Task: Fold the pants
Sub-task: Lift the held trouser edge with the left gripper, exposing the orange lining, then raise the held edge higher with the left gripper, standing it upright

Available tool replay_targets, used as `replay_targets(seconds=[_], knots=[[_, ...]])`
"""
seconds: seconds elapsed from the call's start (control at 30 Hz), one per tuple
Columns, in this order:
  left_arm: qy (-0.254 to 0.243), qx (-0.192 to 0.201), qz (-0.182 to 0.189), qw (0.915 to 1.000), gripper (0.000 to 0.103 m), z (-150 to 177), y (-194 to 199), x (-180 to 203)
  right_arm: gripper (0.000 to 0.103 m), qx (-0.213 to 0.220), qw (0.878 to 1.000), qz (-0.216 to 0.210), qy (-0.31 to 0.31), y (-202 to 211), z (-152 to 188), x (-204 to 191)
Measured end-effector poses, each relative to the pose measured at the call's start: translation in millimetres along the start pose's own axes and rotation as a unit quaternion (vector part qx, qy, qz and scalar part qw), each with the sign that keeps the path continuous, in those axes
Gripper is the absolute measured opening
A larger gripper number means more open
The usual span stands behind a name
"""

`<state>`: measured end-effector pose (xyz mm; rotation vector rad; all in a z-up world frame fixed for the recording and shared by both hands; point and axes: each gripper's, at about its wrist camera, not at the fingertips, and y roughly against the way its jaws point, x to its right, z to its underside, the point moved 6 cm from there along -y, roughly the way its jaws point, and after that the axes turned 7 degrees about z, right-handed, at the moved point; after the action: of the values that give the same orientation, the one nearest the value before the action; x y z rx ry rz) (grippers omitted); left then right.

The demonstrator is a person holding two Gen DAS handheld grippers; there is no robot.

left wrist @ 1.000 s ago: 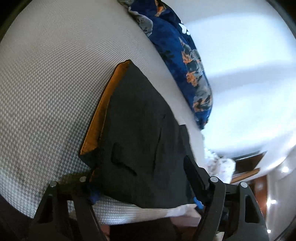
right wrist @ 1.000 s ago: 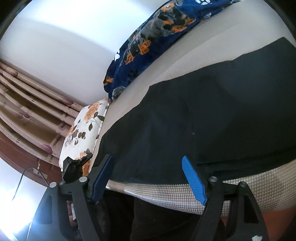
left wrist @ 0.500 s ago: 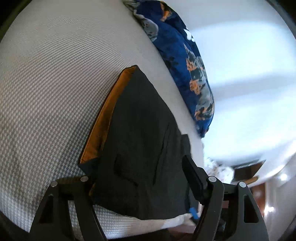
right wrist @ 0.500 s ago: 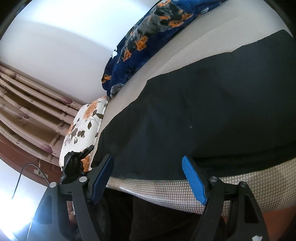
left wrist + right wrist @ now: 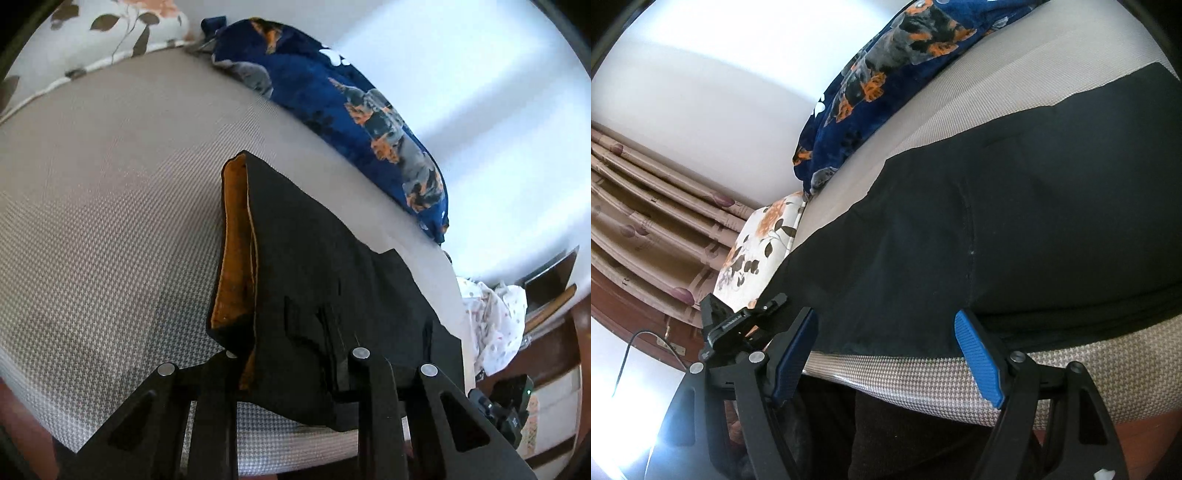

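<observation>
Black pants (image 5: 317,280) with an orange inner waistband (image 5: 234,258) lie on a bed's houndstooth cover (image 5: 92,221). My left gripper (image 5: 295,373) has narrowed around the waistband end at the near edge of the bed; cloth lies between its black fingers (image 5: 364,384) and hides the tips. In the right wrist view the pants (image 5: 1015,229) spread across the cover (image 5: 923,380). My right gripper (image 5: 886,354) is open with blue pads (image 5: 979,362) wide apart, just short of the near hem, holding nothing.
A dark blue patterned blanket (image 5: 351,103) lies along the far side by the white wall. A floral pillow (image 5: 753,247) sits at the bed's end near curtains (image 5: 646,206). White spotted cloth (image 5: 495,321) is heaped beyond the bed. A camera mount (image 5: 735,325) stands beside my right gripper.
My left gripper's fingers have come much closer together around the waistband end, and its view has tilted up the bed. My right gripper has stayed open in about the same place.
</observation>
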<state>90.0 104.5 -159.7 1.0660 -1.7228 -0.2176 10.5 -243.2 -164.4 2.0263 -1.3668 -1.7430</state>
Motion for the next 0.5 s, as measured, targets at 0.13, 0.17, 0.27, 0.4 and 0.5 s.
replay_targets(seconds=[0.13,0.17,0.27,0.4,0.5], knots=[[-0.049,0.010,-0.024,0.9985,0.023,-1,6,14,0.075,0.001,1.000,0.001,-0.003,1,0,2],[-0.058,0.012,-0.028,0.9978,0.023,-1,6,17,0.075,0.001,1.000,0.001,-0.004,0,0,2],[-0.091,0.019,-0.045,0.9946,0.023,-1,11,27,0.075,0.002,1.000,0.000,-0.009,1,0,4],[-0.127,0.025,-0.060,0.9897,0.023,0,12,40,0.075,0.002,1.000,0.000,-0.009,1,0,5],[-0.149,0.030,-0.065,0.9862,0.023,0,14,50,0.075,0.003,1.000,-0.001,-0.010,1,0,5]])
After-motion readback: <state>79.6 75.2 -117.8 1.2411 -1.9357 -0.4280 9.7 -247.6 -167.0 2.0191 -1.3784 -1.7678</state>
